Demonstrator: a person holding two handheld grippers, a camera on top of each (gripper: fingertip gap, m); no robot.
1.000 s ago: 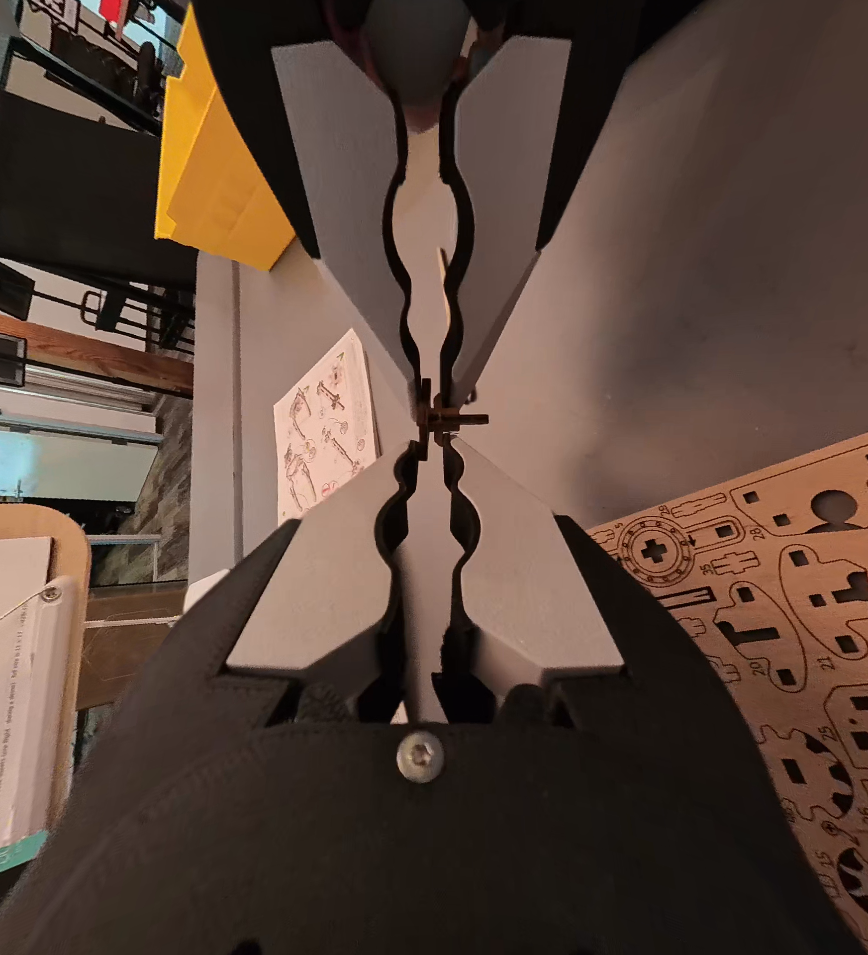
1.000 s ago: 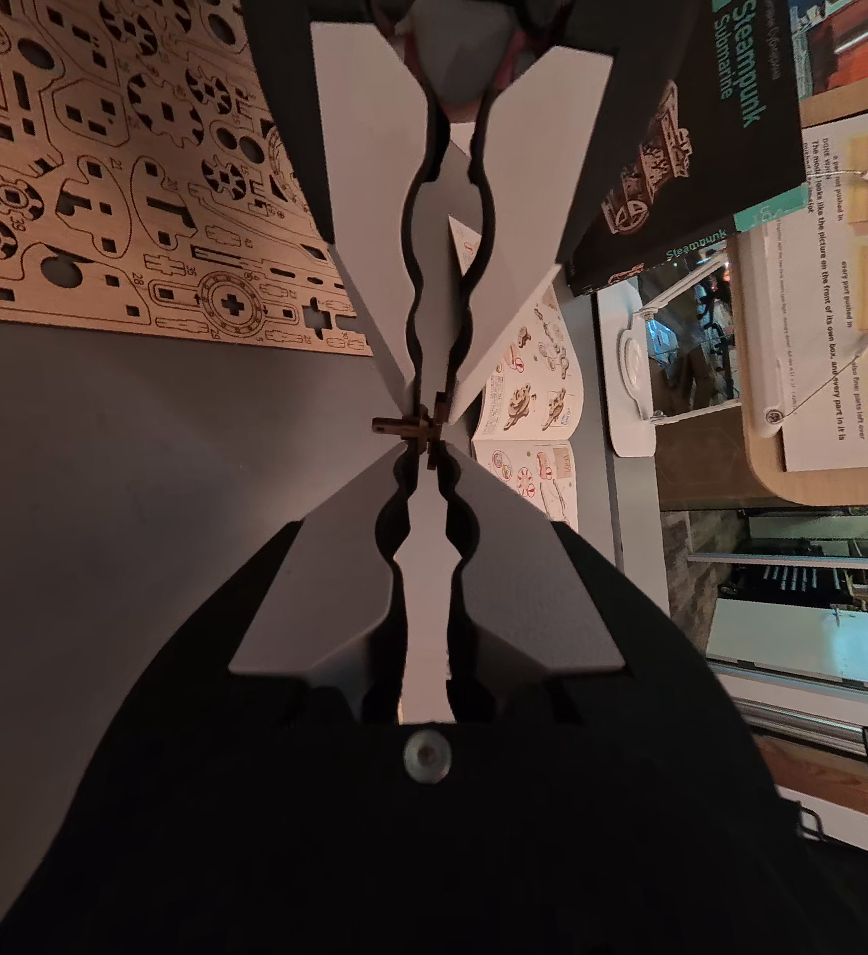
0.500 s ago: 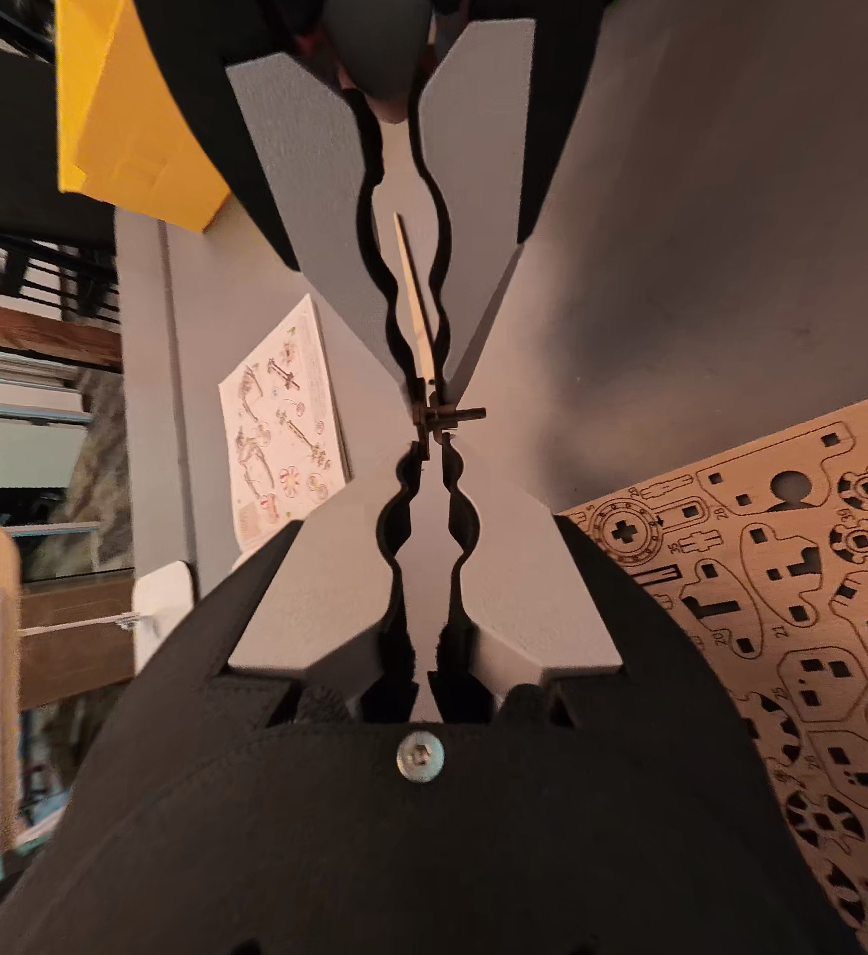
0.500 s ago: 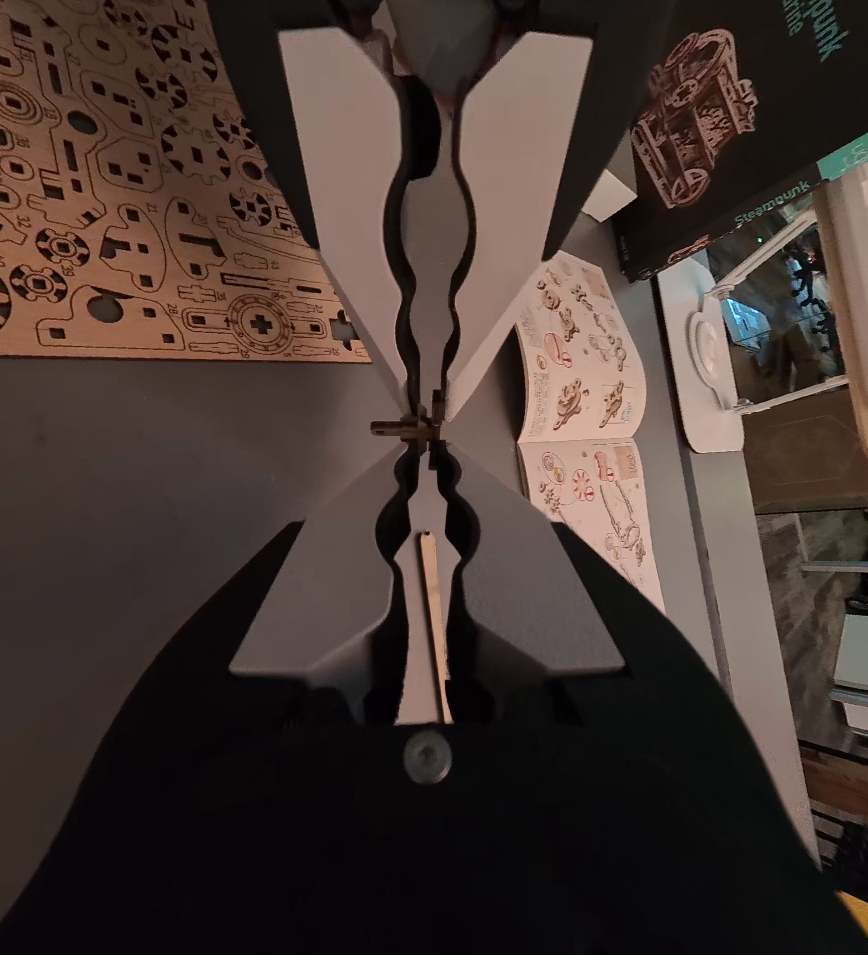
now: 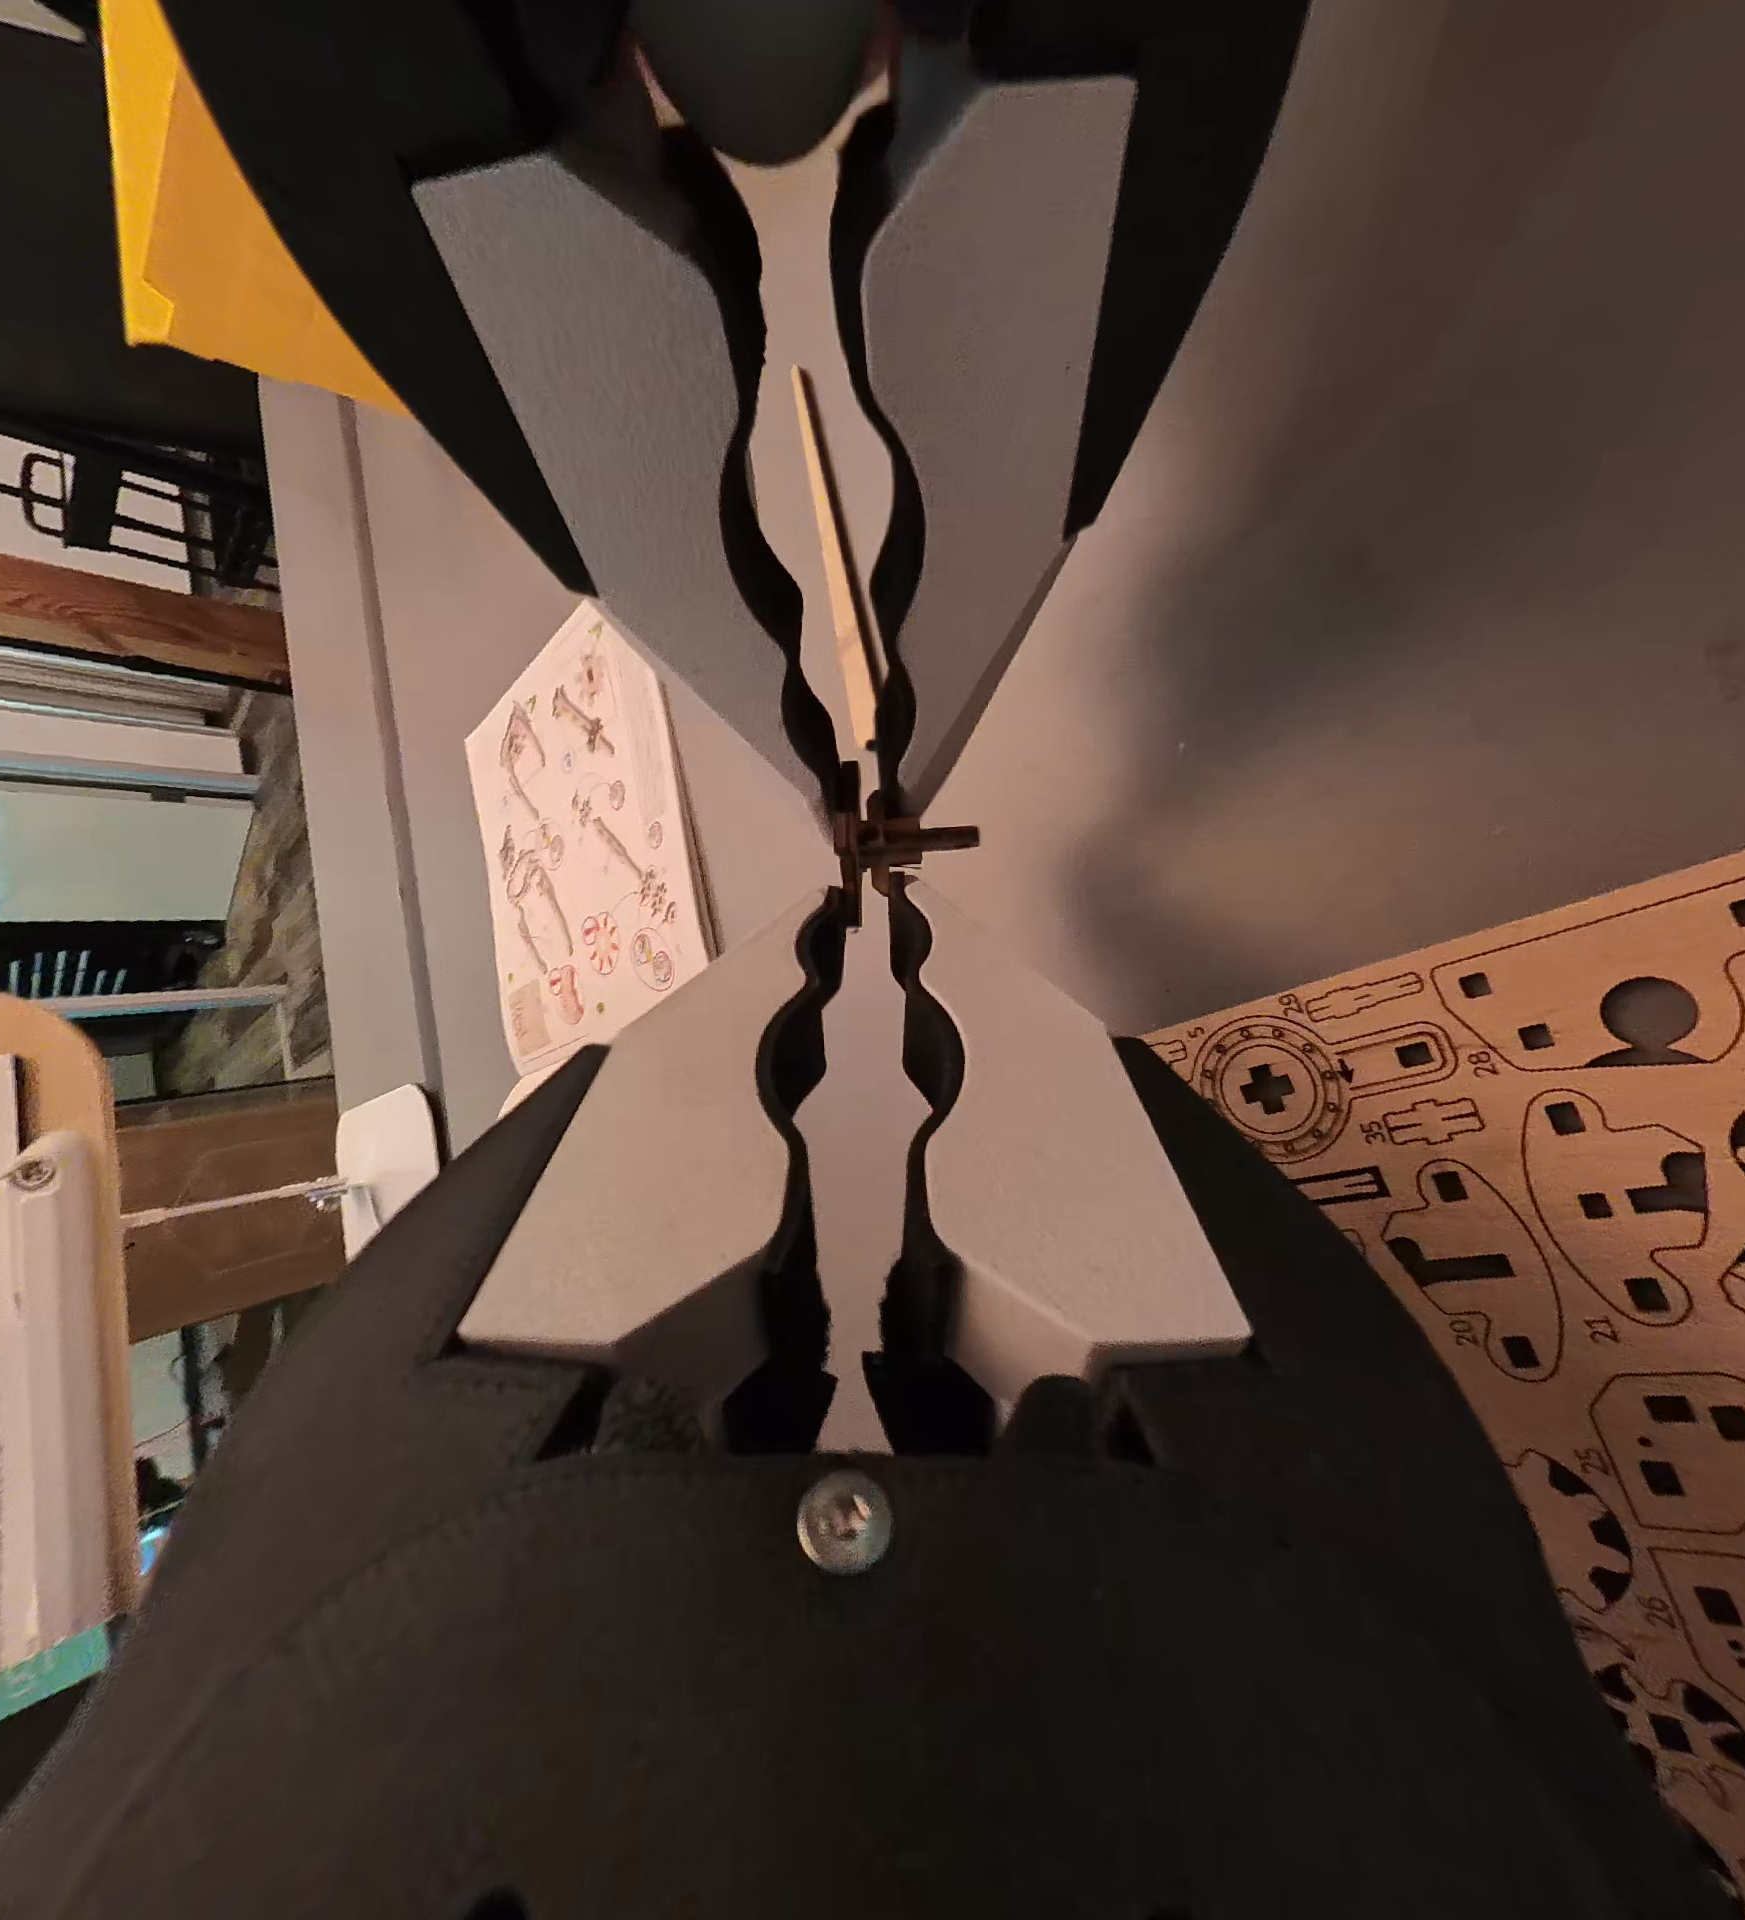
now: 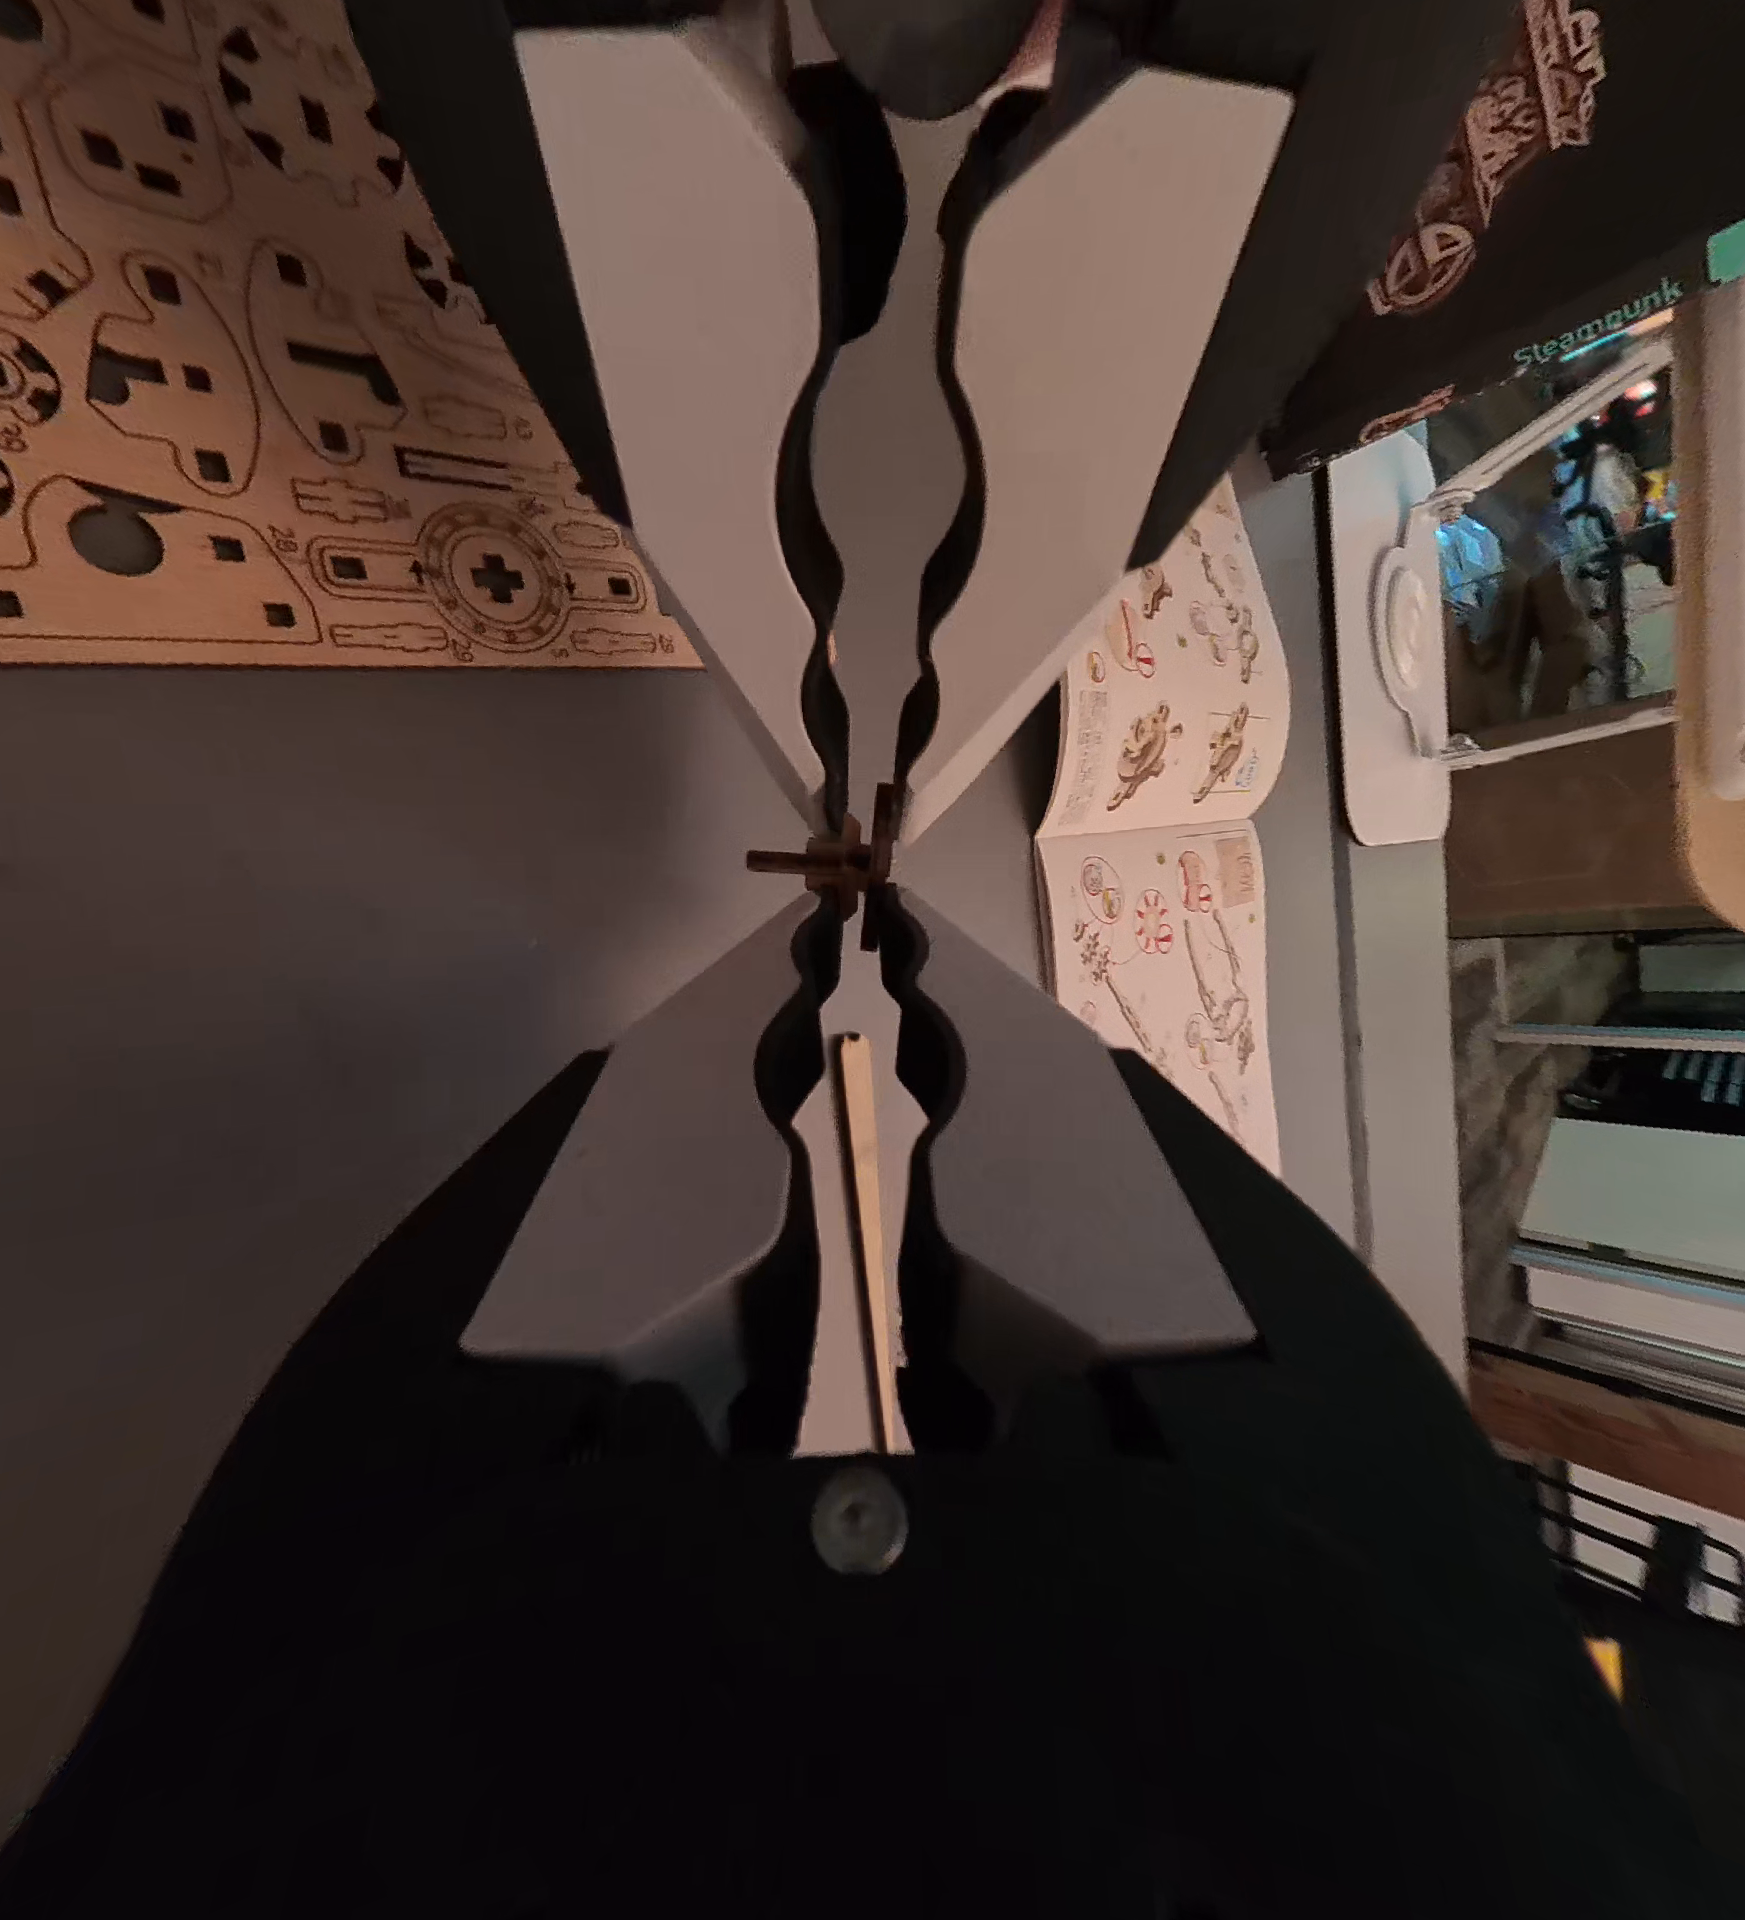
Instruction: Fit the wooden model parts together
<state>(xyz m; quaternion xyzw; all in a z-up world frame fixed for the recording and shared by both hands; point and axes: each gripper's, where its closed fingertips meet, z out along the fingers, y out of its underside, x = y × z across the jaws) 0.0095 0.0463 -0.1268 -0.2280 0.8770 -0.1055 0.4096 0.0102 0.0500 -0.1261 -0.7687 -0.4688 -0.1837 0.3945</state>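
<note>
Grey table (image 5: pixel 1470 520) lies behind a small dark wooden cross-shaped piece (image 5: pixel 873 842), held in the air. Left gripper (image 5: pixel 860 902) and right gripper (image 6: pixel 852 914) meet tip to tip, each pinched nearly closed on it, though who holds which part is unclear.

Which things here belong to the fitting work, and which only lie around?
In use:
- small dark wooden cross-shaped assembly
- left gripper
- right gripper
- thin pale wooden stick

Lying about:
- laser-cut plywood parts sheet
- open instruction booklet
- yellow bin
- black box
</note>
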